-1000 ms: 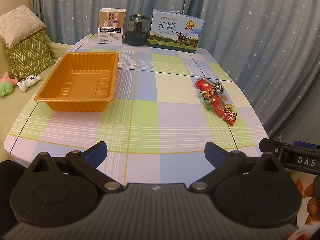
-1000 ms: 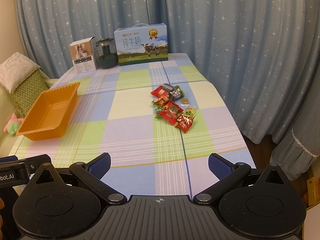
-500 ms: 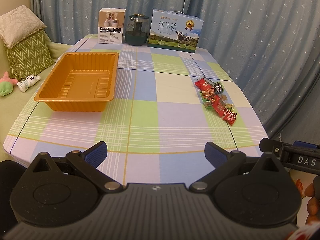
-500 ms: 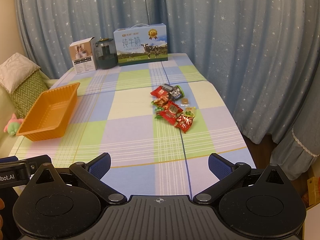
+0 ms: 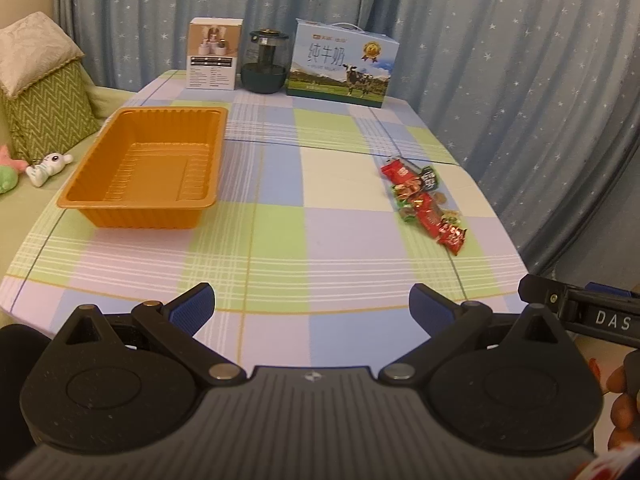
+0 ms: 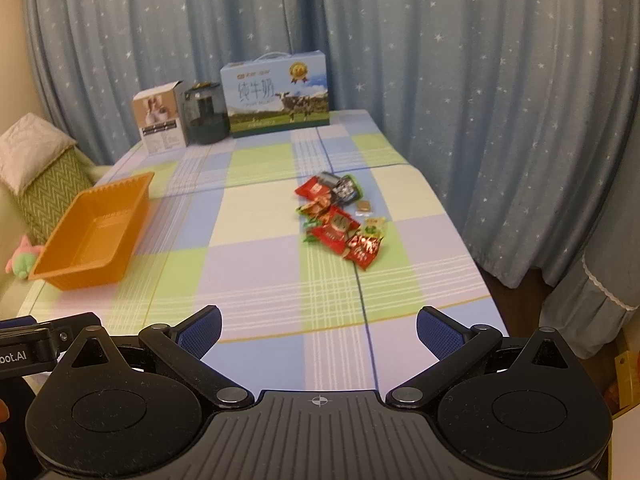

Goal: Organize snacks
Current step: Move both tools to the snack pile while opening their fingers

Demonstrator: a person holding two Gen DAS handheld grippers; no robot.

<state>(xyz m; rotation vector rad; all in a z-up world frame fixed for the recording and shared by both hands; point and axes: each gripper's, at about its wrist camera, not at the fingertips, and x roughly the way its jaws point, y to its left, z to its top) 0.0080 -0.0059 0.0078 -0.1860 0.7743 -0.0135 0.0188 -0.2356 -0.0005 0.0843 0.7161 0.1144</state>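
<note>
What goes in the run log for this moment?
left gripper: open | right gripper: open | snacks: piled on table | orange tray: empty

Both views blur slightly: the left gripper point(image 5: 311, 307) and right gripper point(image 6: 319, 327) have begun shifting

Open middle lane
Bare surface point(image 5: 280, 240) runs toward 12 o'clock; orange tray point(image 5: 148, 164) at 10, snack pile point(image 5: 424, 204) at 2.
</note>
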